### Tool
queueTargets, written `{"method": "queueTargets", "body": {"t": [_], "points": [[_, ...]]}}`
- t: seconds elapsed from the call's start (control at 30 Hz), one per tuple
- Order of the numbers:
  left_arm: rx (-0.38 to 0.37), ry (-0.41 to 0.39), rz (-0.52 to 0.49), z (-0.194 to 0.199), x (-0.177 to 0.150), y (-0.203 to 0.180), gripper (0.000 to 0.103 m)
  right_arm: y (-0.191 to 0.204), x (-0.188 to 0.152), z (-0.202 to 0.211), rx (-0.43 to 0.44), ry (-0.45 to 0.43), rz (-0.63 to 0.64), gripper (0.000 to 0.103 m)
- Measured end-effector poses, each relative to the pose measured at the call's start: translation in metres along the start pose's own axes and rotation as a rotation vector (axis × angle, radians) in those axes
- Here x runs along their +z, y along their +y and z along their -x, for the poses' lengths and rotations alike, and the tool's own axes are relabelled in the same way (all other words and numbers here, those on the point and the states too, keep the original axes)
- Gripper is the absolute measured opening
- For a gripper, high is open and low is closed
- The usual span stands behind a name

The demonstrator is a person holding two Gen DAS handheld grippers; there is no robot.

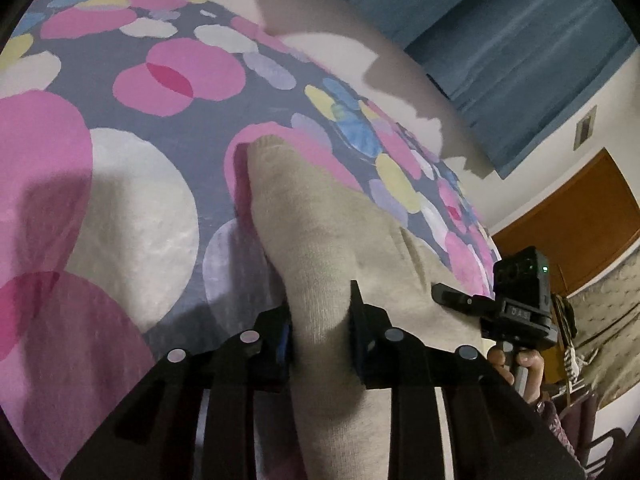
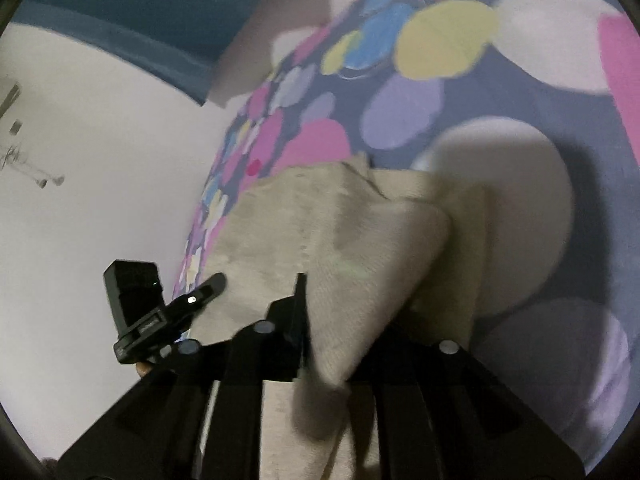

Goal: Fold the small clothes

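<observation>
right gripper [image 2: 320,320]: far finger hidden by beige garment [image 2: 360,240] | right-wrist view seemingly motion-blurred

No text can be read; the small label on the other gripper's camera mount [image 1: 519,313] is too blurred.

Cloth [image 1: 320,240] on bedsheet [image 1: 140,200], curtain [image 1: 500,40] behind bed

There is one beige garment [image 1: 320,248] and one bedsheet [image 1: 132,128] with coloured dots. There are two grippers: the left gripper [image 1: 320,332] and the right gripper [image 2: 340,320]. There is one blue curtain [image 1: 500,40] and one wooden door [image 1: 572,216].
</observation>
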State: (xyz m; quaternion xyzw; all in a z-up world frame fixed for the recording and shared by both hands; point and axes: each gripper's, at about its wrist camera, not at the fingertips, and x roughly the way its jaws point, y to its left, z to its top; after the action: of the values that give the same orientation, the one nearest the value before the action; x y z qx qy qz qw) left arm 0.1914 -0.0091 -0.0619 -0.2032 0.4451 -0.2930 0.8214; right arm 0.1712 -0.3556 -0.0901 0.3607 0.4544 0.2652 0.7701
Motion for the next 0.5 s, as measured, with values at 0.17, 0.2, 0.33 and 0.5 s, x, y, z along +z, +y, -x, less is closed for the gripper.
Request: {"method": "queueTargets", "body": {"t": [0.17, 0.2, 0.33, 0.5], "points": [[-0.031, -0.004, 0.016, 0.03, -0.017, 0.0, 0.053, -0.002, -0.023, 0.037, 0.025, -0.029, -0.016, 0.065], [-0.04, 0.002, 0.031, 0.035, -0.023, 0.001, 0.055, -0.001, -0.032, 0.044, 0.012, -0.02, -0.008, 0.066], [-0.097, 0.049, 0.094, 0.053, -0.056, 0.004, 0.066, 0.003, -0.065, 0.065, -0.018, -0.001, 0.005, 0.067], [-0.098, 0.086, 0.069, 0.063, -0.089, -0.002, 0.069, 0.013, -0.107, 0.085, -0.039, 0.008, -0.001, 0.07]]}}
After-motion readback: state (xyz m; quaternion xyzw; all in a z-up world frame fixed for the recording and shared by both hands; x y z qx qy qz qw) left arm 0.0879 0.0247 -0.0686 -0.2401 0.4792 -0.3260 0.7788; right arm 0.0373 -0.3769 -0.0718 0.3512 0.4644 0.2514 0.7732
